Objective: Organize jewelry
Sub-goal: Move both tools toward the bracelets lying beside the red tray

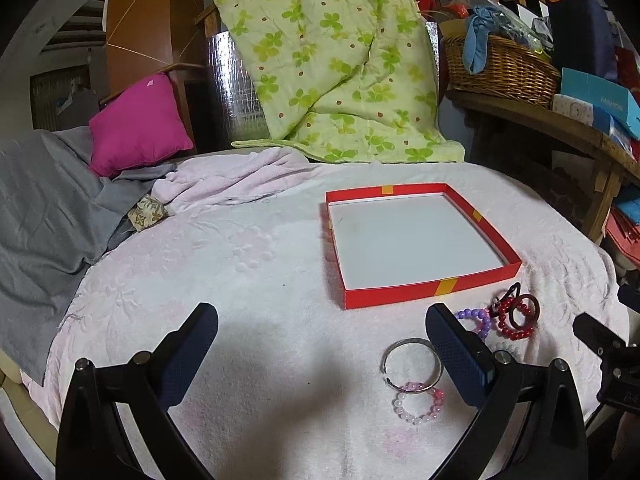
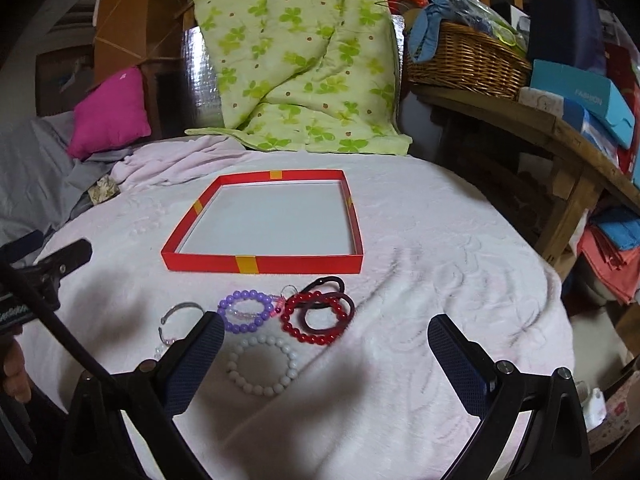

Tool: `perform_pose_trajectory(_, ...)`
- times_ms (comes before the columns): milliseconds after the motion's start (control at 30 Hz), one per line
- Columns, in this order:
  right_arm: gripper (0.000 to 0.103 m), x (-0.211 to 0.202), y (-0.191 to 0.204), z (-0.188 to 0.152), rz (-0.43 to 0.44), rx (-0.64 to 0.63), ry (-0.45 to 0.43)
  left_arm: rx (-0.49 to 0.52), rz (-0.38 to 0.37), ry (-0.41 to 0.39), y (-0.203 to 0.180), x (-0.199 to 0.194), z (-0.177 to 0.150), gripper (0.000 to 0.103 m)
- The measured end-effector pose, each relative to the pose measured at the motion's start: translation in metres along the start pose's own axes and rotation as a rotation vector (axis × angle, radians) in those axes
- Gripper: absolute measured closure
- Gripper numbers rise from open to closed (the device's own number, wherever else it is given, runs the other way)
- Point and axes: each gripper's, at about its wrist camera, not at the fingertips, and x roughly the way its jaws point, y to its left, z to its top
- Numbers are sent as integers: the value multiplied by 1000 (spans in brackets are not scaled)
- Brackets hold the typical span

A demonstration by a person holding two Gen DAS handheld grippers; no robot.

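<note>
Both grippers, left gripper (image 1: 322, 354) and right gripper (image 2: 326, 364), spread wide, holding nothing; right should straddle white bracelet (image 2: 262, 366), pinch 1 side, then carry it to tray (image 2: 264, 264).

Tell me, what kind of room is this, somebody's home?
Most likely a lived-in room at home, perhaps a bedroom or sitting room. A green clover-print quilt is draped at the back, a pink cushion lies on grey bedding, and a wicker basket sits on a cluttered wooden shelf.
</note>
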Motion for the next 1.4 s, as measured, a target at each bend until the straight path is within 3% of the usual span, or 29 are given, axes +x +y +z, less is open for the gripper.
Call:
perform_pose_trajectory(533,0,22,10,-2,27,53,41,-3,37,36,4,11,-1,0)
perform_pose_trajectory(1400,0,21,1,-2,20,71,41,21,21,55,-6,15,-5,0)
